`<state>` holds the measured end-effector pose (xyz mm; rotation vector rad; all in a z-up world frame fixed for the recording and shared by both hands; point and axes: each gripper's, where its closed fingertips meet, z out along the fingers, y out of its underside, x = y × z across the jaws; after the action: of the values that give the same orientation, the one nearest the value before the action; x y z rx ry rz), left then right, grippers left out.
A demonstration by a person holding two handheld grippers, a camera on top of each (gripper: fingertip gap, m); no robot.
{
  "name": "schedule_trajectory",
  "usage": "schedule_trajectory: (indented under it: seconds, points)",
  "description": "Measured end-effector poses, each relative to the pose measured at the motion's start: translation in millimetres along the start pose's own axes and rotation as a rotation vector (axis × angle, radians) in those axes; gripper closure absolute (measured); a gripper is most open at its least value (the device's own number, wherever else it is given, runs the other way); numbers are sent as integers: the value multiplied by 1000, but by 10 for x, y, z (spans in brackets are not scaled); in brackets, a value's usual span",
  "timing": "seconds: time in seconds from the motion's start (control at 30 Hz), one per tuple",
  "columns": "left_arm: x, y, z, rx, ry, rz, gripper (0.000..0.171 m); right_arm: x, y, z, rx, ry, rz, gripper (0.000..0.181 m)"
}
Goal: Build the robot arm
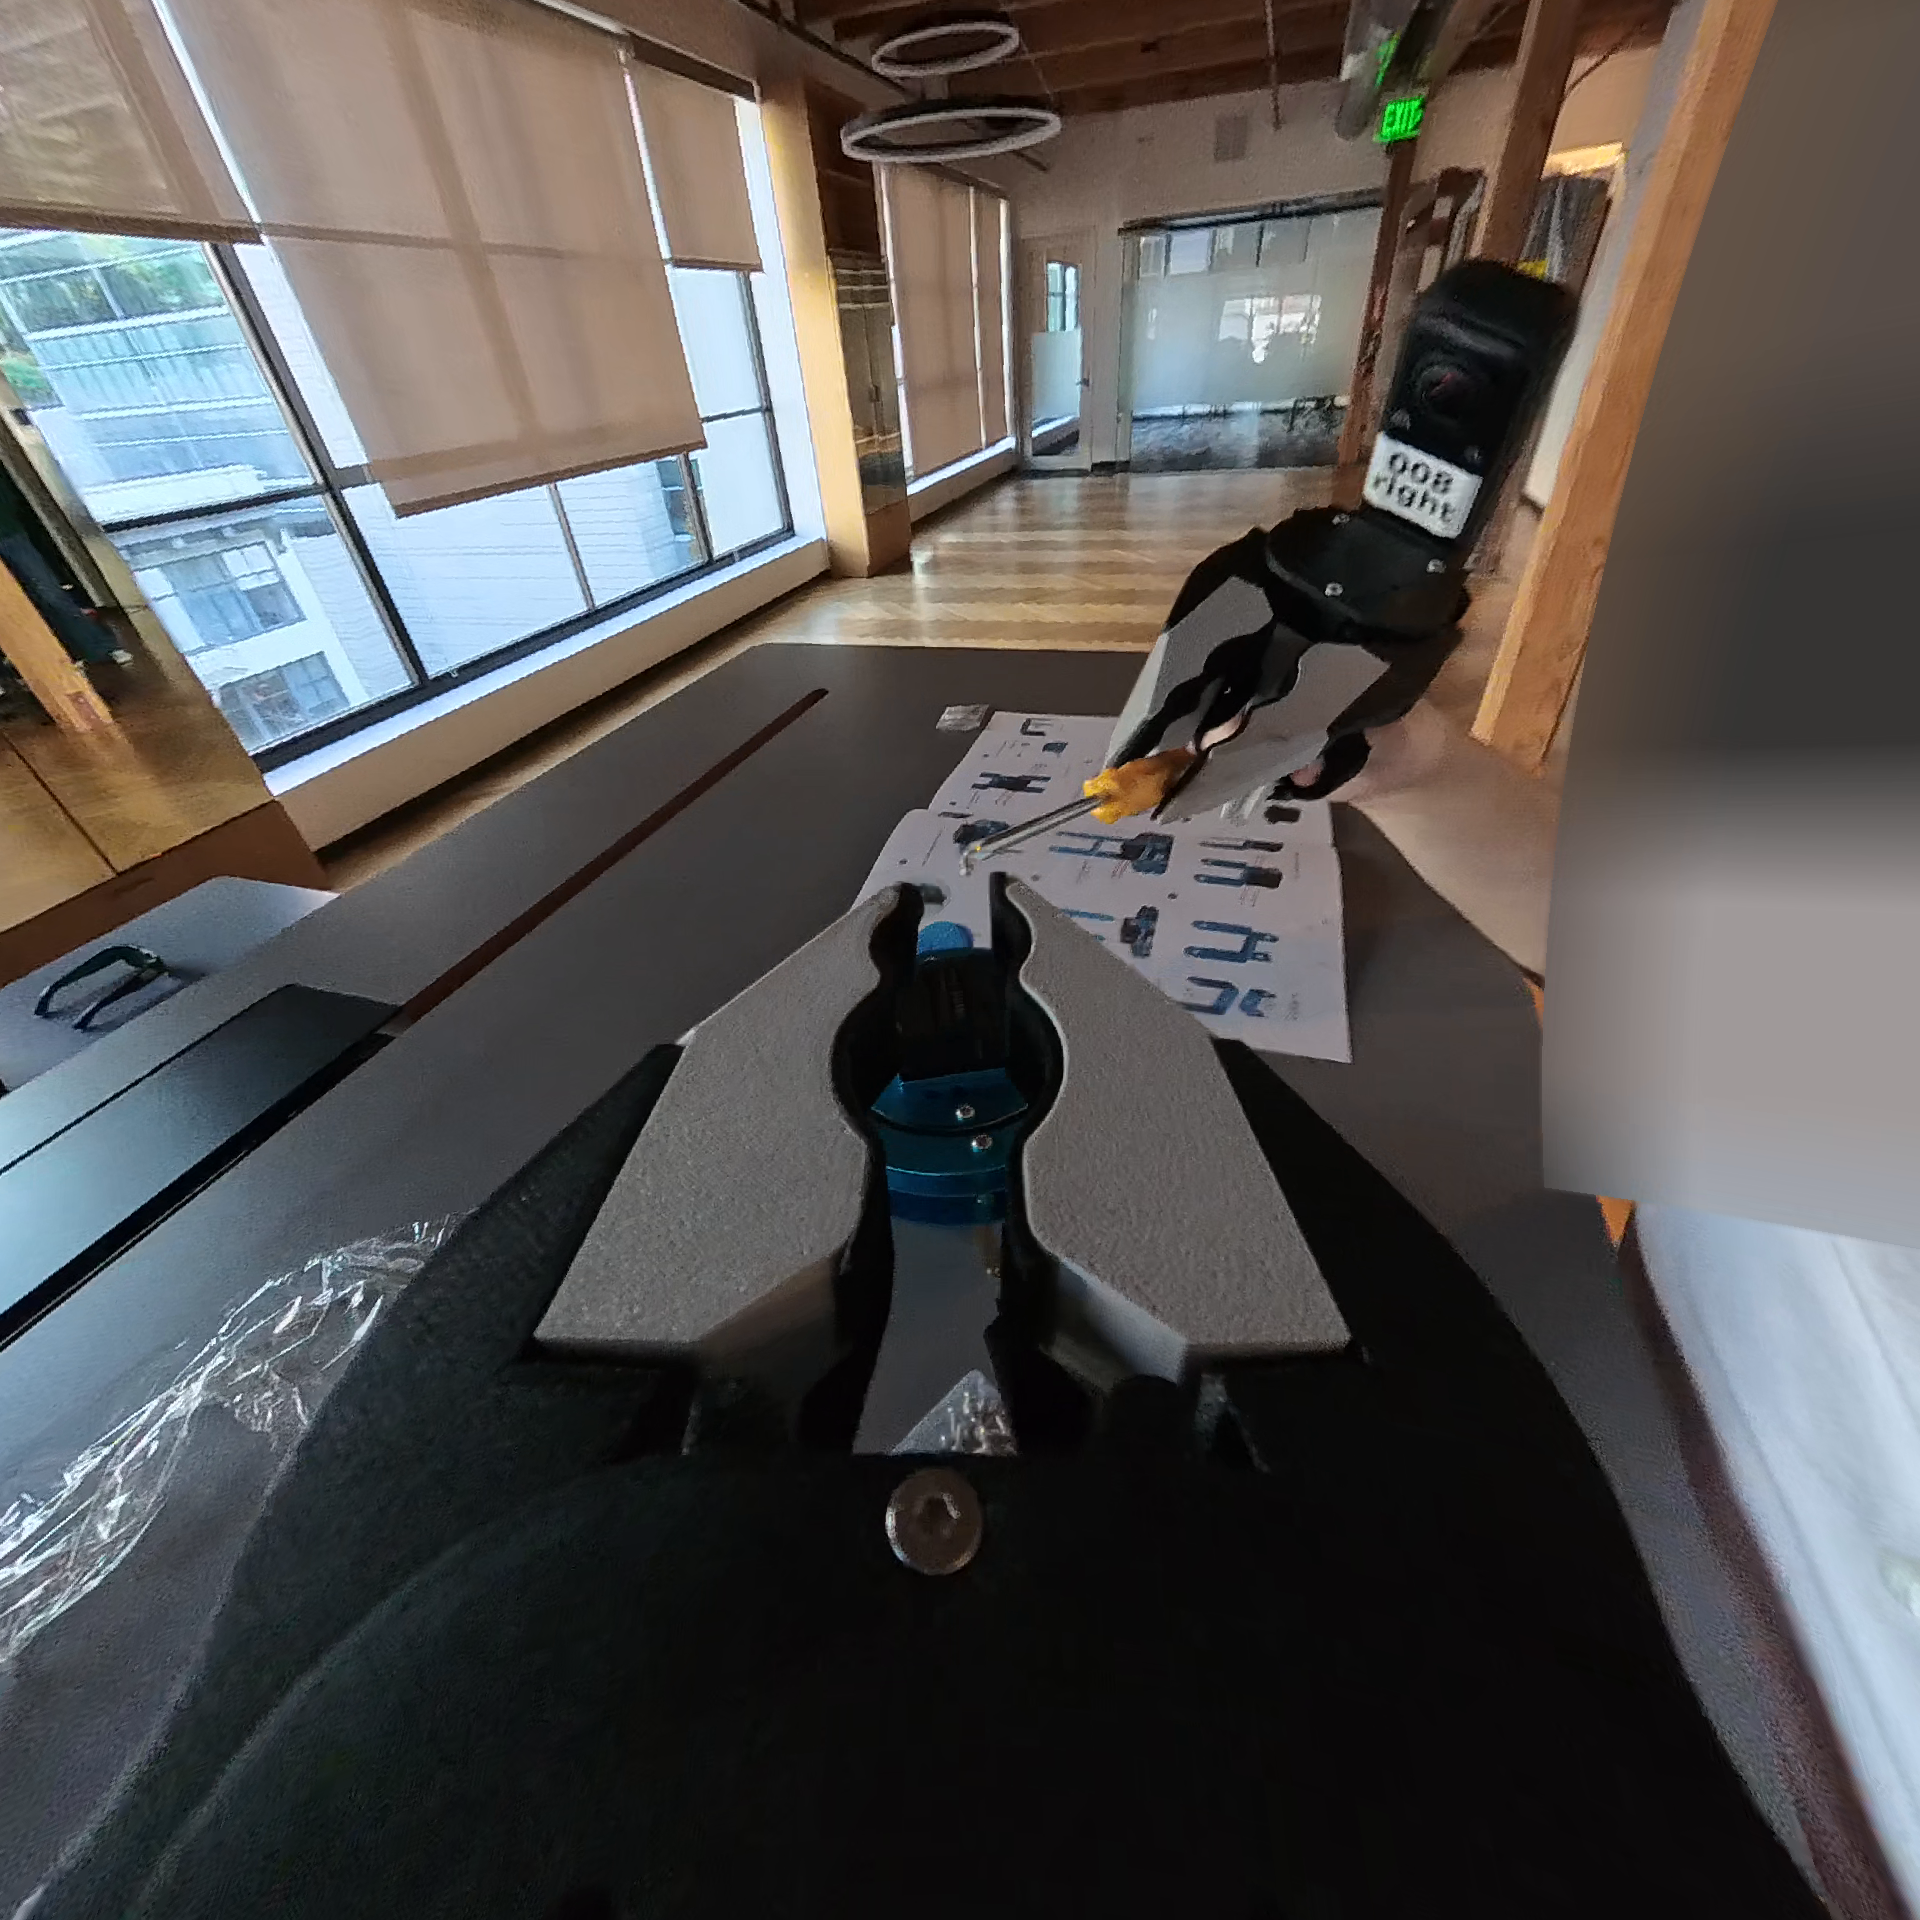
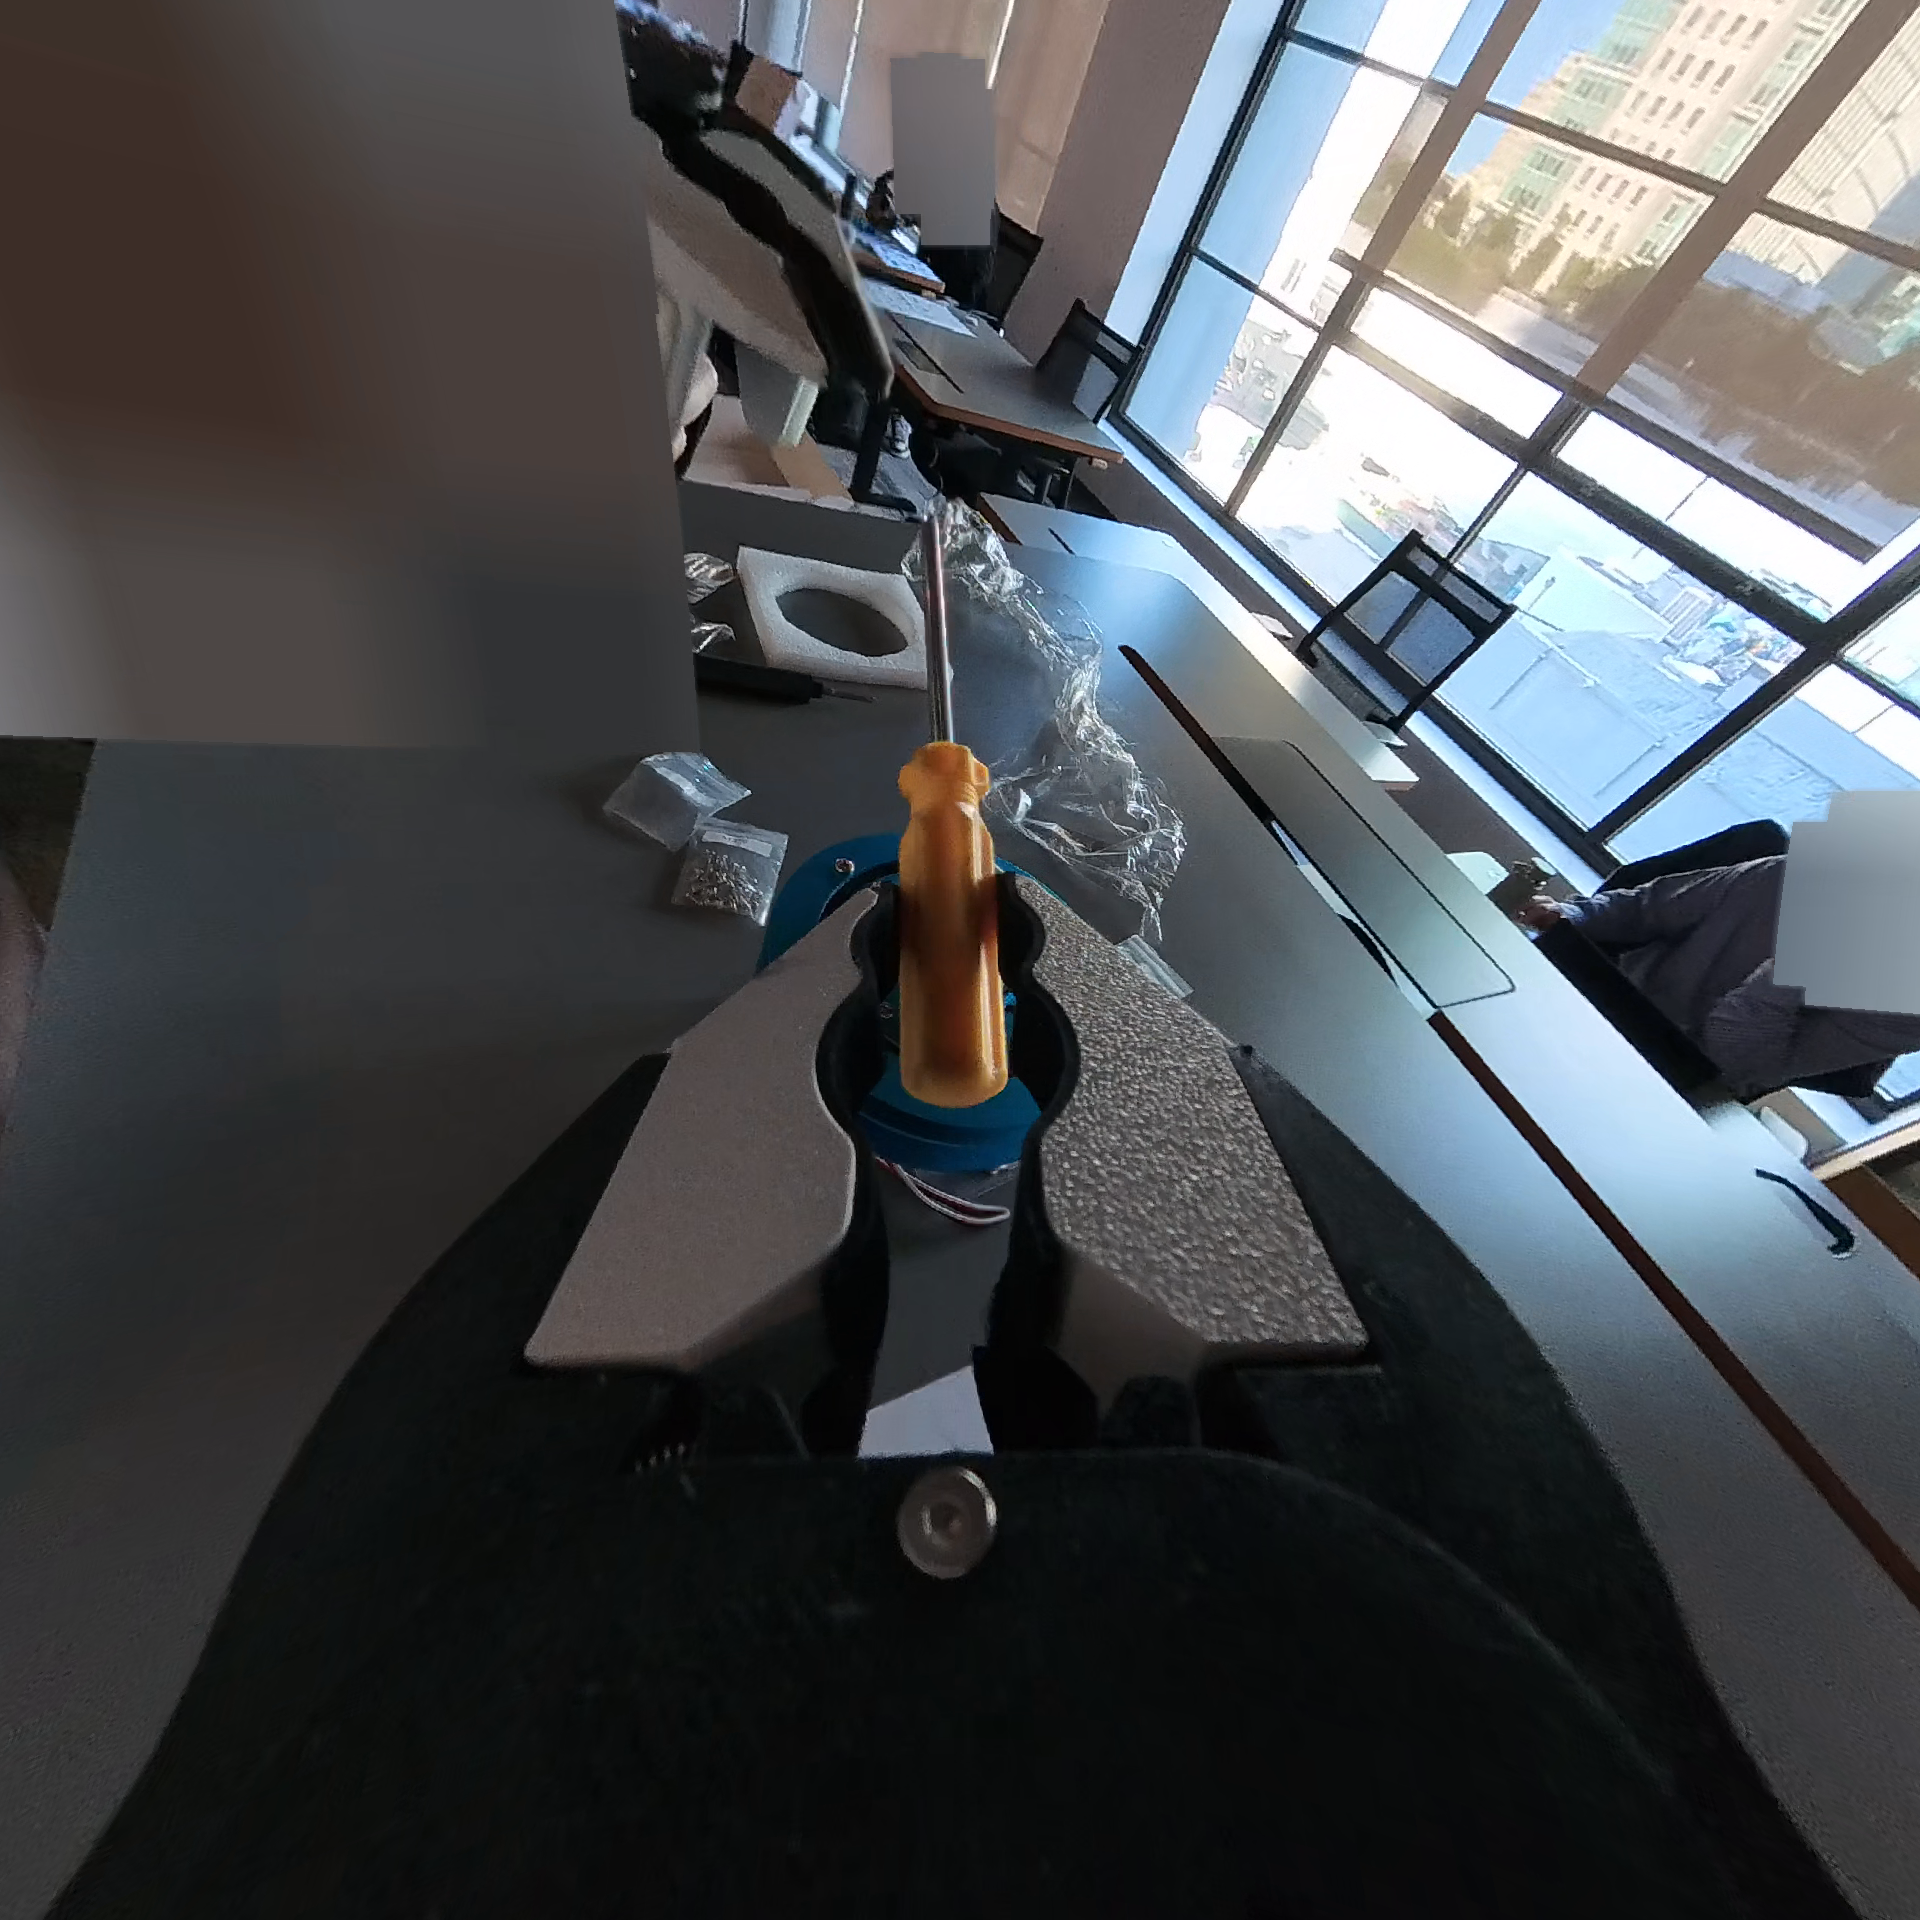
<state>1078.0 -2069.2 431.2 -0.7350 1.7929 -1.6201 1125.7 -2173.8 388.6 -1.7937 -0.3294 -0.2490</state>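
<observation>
Left gripper (image 1: 956,904) clamps a black-and-blue metal part (image 1: 951,1081), rigid and probably weighty, above the dark table (image 1: 623,935). Right gripper (image 2: 945,904) grips a light, stiff, smooth-handled screwdriver (image 2: 951,935) by its amber handle, over the instruction sheet (image 1: 1278,935).

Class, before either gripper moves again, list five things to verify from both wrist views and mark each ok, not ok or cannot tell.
1. Right gripper clamps the orange screwdriver by its handle: ok.
2. Screwdriver tip visible: ok, seen in the left wrist view above the instruction sheet.
3. Left gripper holds the black and blue part: ok.
4. Tip touching the sheet: cannot tell.
5. Screw bags clear of both jaws: ok.
</observation>
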Motion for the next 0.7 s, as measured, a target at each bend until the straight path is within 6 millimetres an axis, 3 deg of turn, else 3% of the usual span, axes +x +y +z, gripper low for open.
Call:
schedule_trajectory:
  seconds: [0.23,0.4,0.7]
  points:
    - [72,144,187,-17,70,-55,160,-104,60,51,36,-76,58,165]
    - [132,174,208,-17,106,-1,148,-161,71,50,48,-116,93,165]
    - [265,156,195,-2,187,7,160,-206,5,17,88,-144,116,165]
